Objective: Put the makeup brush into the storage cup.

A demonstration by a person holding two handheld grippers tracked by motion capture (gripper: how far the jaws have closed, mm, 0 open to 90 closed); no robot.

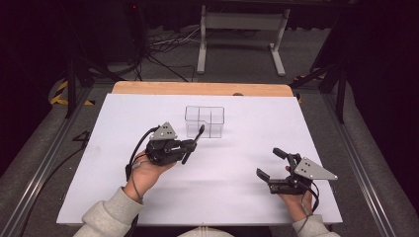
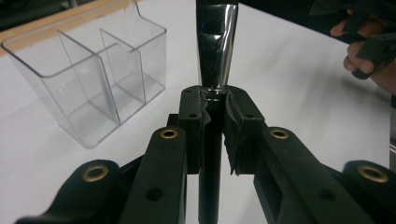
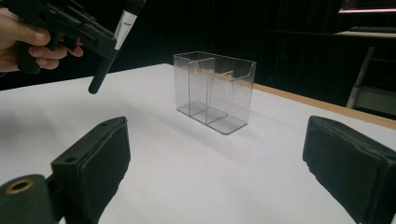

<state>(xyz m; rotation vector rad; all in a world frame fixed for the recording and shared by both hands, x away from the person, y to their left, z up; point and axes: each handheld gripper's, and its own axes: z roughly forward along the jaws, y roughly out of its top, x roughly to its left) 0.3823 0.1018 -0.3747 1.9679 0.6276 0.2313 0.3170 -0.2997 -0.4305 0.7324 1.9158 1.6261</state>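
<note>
Brush clamped in left gripper beside the clear organizer

Brush (image 1: 193,143) with black handle and silver ferrule is what we see pinched between the left gripper (image 1: 190,145) jaws, closed tight on the handle, held above the table (image 1: 237,207) left of centre, bristle end tilted toward the far edge. Clear organizer (image 1: 204,121) with compartments stands upright near the middle of the far edge, just beyond the brush tip; we can't tell if they touch. Right gripper (image 1: 272,163) sits near the right front corner, jaws spread wide, holding nothing.
</note>
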